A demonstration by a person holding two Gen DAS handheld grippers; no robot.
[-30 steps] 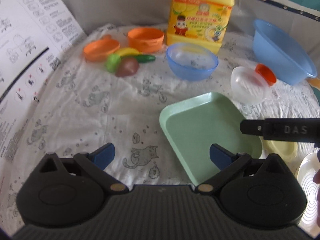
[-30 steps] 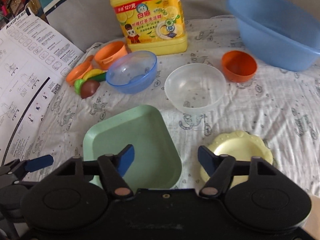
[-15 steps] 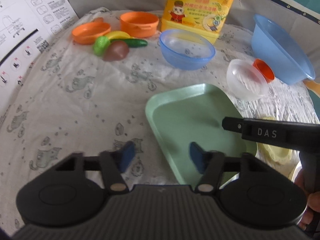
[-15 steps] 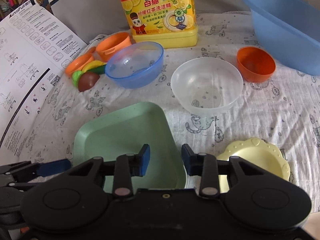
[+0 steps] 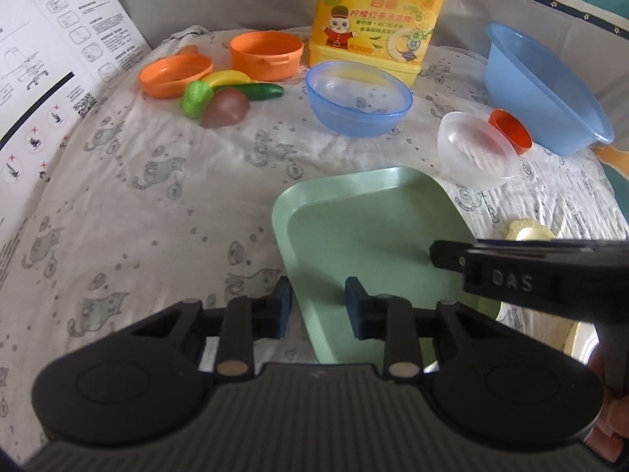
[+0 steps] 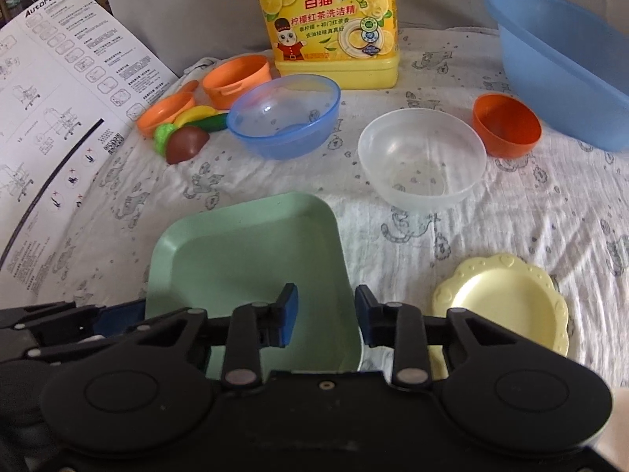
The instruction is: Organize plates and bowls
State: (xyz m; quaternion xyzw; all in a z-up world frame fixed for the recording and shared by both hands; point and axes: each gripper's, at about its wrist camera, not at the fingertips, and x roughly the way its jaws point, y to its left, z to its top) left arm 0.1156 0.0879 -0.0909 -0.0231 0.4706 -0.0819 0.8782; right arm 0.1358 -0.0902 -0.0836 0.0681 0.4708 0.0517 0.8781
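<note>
A pale green square plate (image 5: 373, 232) (image 6: 243, 251) lies on the printed cloth in front of both grippers. My left gripper (image 5: 318, 306) straddles its left rim, jaws closing, with gaps still showing beside the rim. My right gripper (image 6: 326, 314) straddles the plate's right rim, jaws also closing, the inner pad clear of the rim. A yellow scalloped plate (image 6: 503, 303) sits just right of it. Farther back stand a clear bowl (image 6: 422, 157), a blue bowl (image 6: 283, 118) and a small orange bowl (image 6: 507, 126).
A big blue basin (image 6: 562, 63) stands at the back right and a yellow detergent jug (image 6: 330, 19) at the back centre. Orange toy pots (image 6: 236, 78) and toy food (image 6: 184, 137) lie back left. A printed instruction sheet (image 6: 59, 118) leans along the left.
Both pairs of jaws have narrowed from wide apart to close around the green plate's opposite rims. Neither hand has shifted much.
</note>
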